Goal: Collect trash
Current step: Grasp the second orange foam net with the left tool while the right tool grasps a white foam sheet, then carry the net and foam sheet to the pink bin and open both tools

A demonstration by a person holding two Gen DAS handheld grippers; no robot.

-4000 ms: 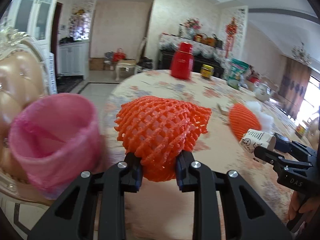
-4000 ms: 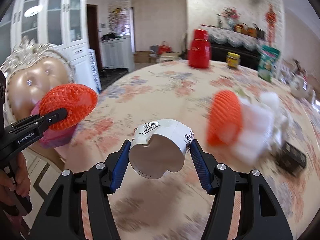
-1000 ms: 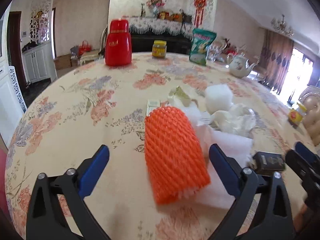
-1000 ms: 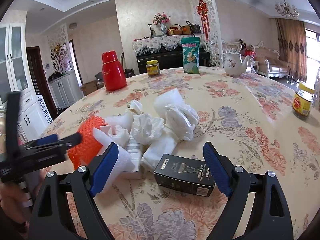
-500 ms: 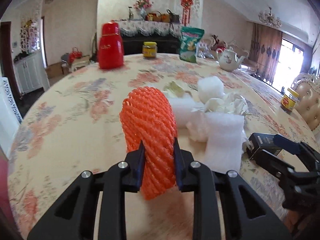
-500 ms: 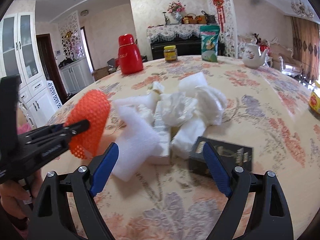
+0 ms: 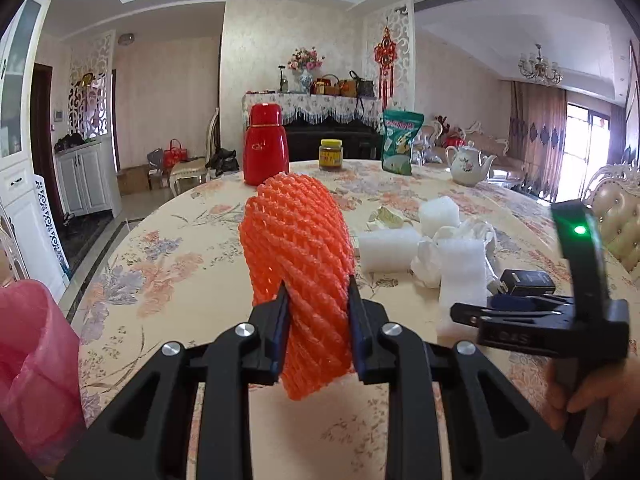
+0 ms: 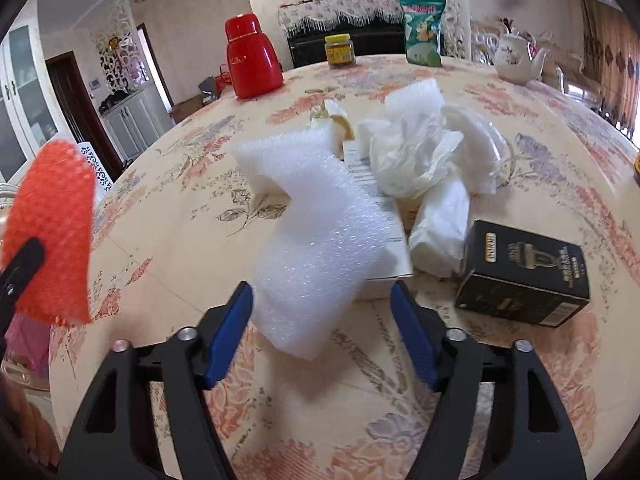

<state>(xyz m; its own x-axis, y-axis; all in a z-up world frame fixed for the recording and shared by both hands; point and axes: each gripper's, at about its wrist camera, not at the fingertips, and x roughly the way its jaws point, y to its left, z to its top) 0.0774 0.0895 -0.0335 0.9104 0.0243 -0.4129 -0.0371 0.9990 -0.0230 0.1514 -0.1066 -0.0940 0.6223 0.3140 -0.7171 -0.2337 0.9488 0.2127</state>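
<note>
My left gripper (image 7: 318,320) is shut on an orange foam fruit net (image 7: 298,256) and holds it above the table; the net also shows at the left of the right wrist view (image 8: 52,232). My right gripper (image 8: 322,320) is open, its blue pads either side of a white foam sheet (image 8: 320,240) that lies on the table. The right gripper shows in the left wrist view (image 7: 532,316). A pile of white wrappers (image 8: 428,148) and a black box (image 8: 524,272) lie behind the sheet. A pink bin bag (image 7: 32,360) sits at the lower left.
On the round floral table (image 7: 180,264) stand a red thermos (image 7: 266,148), a yellow jar (image 7: 331,155), a green snack bag (image 7: 401,140) and a white teapot (image 7: 470,166). A cushioned chair (image 7: 618,216) stands at the right edge.
My left gripper has lifted the orange net and drawn back toward the pink bag. My right gripper has moved in around the white foam sheet, still open.
</note>
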